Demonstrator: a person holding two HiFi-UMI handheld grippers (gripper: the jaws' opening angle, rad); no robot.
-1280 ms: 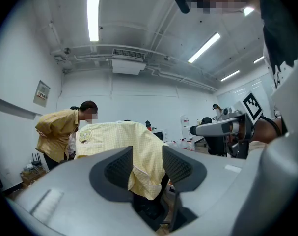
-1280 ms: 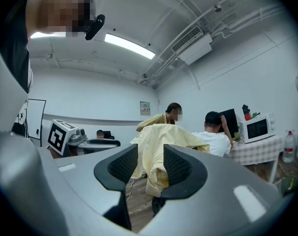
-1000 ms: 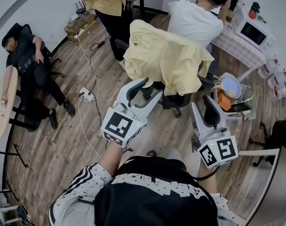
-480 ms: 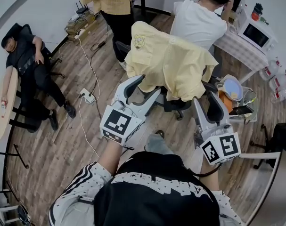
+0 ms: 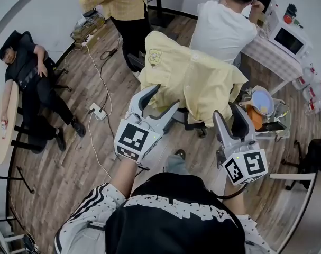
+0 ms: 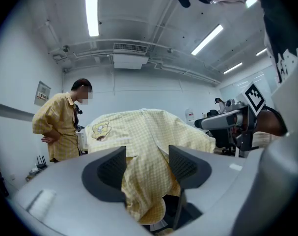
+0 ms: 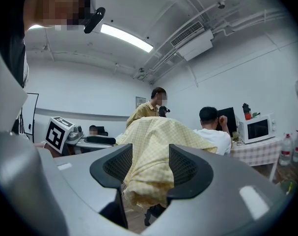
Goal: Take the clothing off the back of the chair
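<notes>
Yellow checked cloth, a shirt [image 5: 194, 78] with a cartoon patch [image 5: 155, 56] near the collar, hung draped over the back of a black office chair [image 5: 193, 121]. It covered the backrest and fell toward the seat. Nothing had lifted it yet.

Just in front of its near side, the left gripper [image 5: 164, 98] pointed level at the shirt's left hem. Its jaws stood wide apart, having just been opening. The cloth showed through the gap, but the pads did not press on it. The right gripper [image 5: 225, 111] faced the shirt's right edge in the same way, released, its jaws also just spread and holding nothing.

Beyond the chair a person in a white T-shirt [image 5: 218, 28] sat at a table with a microwave [image 5: 287, 36]. Another person in a yellow shirt [image 5: 120, 1] stood nearby. To the chair's right was a small rack with a bowl [image 5: 259, 98]. A power strip [image 5: 98, 108] lay on the wooden floor [image 5: 75, 157], and a person in black [image 5: 36, 73] reclined far left.
</notes>
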